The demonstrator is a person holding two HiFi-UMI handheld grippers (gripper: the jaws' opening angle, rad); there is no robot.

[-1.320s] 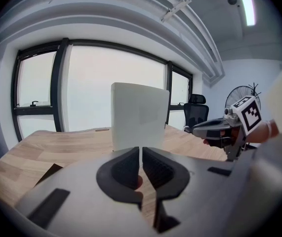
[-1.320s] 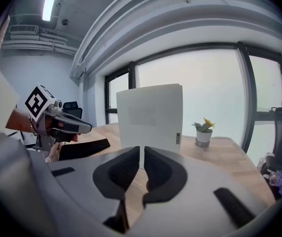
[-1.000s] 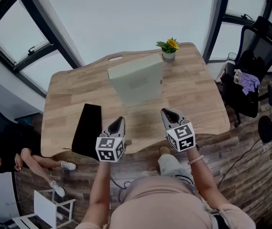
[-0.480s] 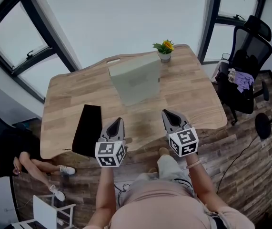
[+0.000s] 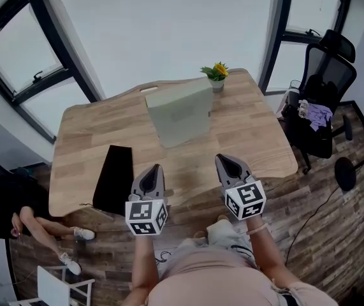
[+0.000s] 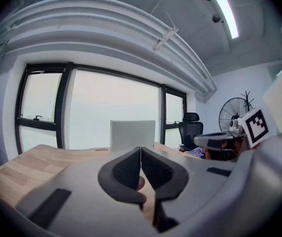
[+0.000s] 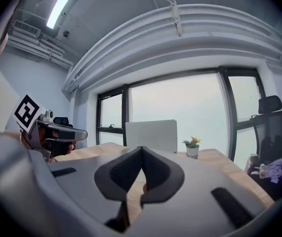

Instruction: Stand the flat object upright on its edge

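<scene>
1. Left tongs (image 5: 155, 168) are clenched and grasp nothing. In the left gripper view their dark pads (image 6: 127, 169) meet along a thin seam.
2. Right tongs (image 5: 224, 159) are clenched too and equally empty, with the pads (image 7: 155, 174) touching at the tips.
3. Both tongs hang side by side over the near edge of the wooden table (image 5: 252, 142), pointing out across it.
4. Ahead of the tongs, roughly in line with the gap between them and well apart from both, stands the flat panel (image 5: 180, 116). It is pale grey-green and upright on its lower edge on the table, with neither tongs touching it.
5. Beyond the panel, ahead of the right tongs, a small potted plant (image 5: 217, 75) with a yellow flower sits at the far table edge.
6. Left of the left tongs a black flat item (image 5: 113, 178) lies flat on the table, reaching the near edge.
7. Off to the right of the right tongs, past the table, stands a black office chair (image 5: 325, 88) with cloth on its seat.
</scene>
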